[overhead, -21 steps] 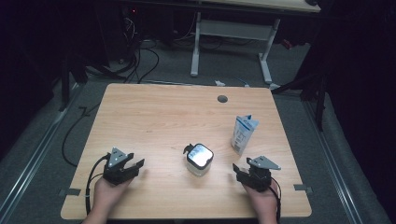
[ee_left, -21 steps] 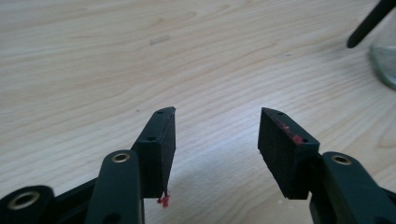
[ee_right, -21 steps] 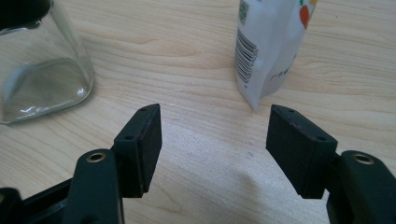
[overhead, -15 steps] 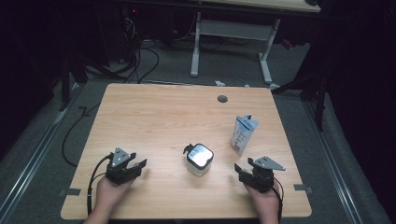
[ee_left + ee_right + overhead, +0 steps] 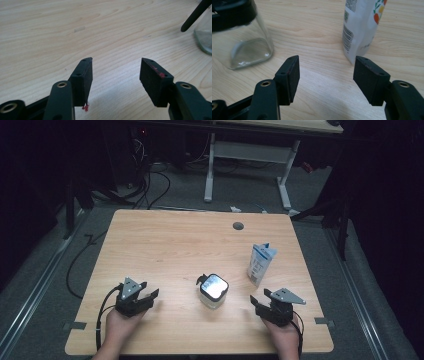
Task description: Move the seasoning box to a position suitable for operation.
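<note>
A clear square glass jar (image 5: 213,290) with a black-rimmed lid stands near the table's front middle; its glass wall (image 5: 247,45) fills the upper left of the right gripper view, and its edge (image 5: 203,37) shows at the far right of the left gripper view. A white and blue pouch (image 5: 261,263) stands upright to the jar's right, close ahead in the right gripper view (image 5: 362,27). My left gripper (image 5: 148,296) rests at the front left, jaws open and empty (image 5: 116,75). The right gripper (image 5: 256,303) sits at the front right, open with nothing between its jaws (image 5: 327,75).
The wooden table (image 5: 175,245) has a round cable hole (image 5: 238,225) near its far edge. Another desk frame (image 5: 247,155) and loose cables (image 5: 150,175) lie on the dark floor beyond.
</note>
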Demonstrator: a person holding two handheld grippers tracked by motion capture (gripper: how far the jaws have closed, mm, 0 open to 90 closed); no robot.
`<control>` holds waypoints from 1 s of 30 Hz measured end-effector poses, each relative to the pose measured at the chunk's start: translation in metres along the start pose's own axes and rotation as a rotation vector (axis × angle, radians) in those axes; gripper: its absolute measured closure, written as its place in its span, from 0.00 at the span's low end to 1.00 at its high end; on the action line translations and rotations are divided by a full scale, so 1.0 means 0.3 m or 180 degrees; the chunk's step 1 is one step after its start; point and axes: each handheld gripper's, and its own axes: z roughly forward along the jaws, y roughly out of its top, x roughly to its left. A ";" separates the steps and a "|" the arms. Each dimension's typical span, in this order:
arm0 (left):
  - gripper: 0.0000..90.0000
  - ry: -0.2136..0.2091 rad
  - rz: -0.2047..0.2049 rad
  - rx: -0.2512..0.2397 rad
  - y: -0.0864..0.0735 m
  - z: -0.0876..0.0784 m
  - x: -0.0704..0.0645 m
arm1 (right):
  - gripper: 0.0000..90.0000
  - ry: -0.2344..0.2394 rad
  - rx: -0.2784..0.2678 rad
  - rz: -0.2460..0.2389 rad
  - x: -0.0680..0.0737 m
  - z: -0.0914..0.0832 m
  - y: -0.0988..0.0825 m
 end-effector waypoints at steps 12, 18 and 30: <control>0.49 0.0076 0.0051 -0.0172 0.034 -0.044 0.024 | 0.63 0.0139 0.0056 -0.0119 0.051 0.046 0.054; 0.49 -0.0028 -0.0251 -0.0069 -0.025 -0.068 0.071 | 0.65 0.0201 -0.0028 -0.0045 0.081 0.042 0.093; 0.67 -0.0009 -0.0260 -0.0186 -0.049 -0.086 0.064 | 0.96 0.0141 0.0001 -0.0208 0.150 0.103 0.112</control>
